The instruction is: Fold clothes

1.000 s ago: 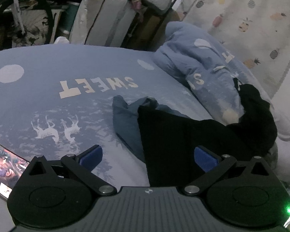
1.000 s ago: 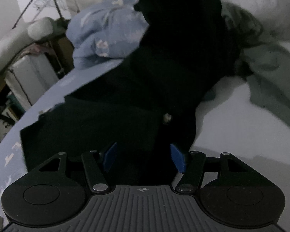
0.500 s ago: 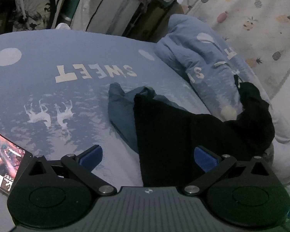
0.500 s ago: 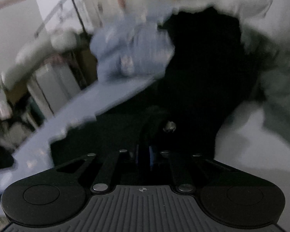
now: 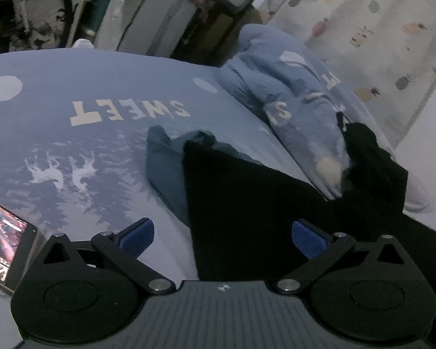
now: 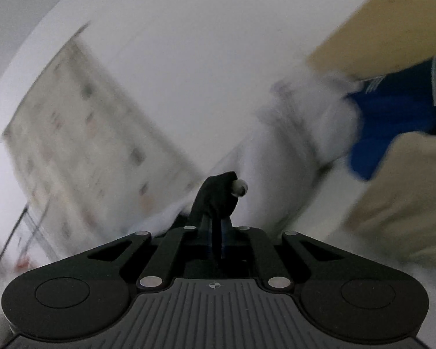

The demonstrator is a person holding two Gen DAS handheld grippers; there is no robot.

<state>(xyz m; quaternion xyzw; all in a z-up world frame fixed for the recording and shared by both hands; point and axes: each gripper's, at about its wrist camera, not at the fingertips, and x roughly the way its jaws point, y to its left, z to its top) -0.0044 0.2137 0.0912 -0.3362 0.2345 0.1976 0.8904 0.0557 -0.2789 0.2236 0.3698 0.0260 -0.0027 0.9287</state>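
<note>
matt black cloth garment [image 5: 247,203] on smooth printed blue cotton-like bedsheet [image 5: 101,151]; phone [image 5: 5,247] screen glossy.

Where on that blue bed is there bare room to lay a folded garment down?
The widest free patch is the blue sheet around the SWEET lettering and the deer print, bordered by the phone at lower left and the blue garment. To the right it is crowded: the black garment and bunched duvet.

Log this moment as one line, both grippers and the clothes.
left gripper: open, over black garment | right gripper: shut on black cloth | fold: not done
</note>
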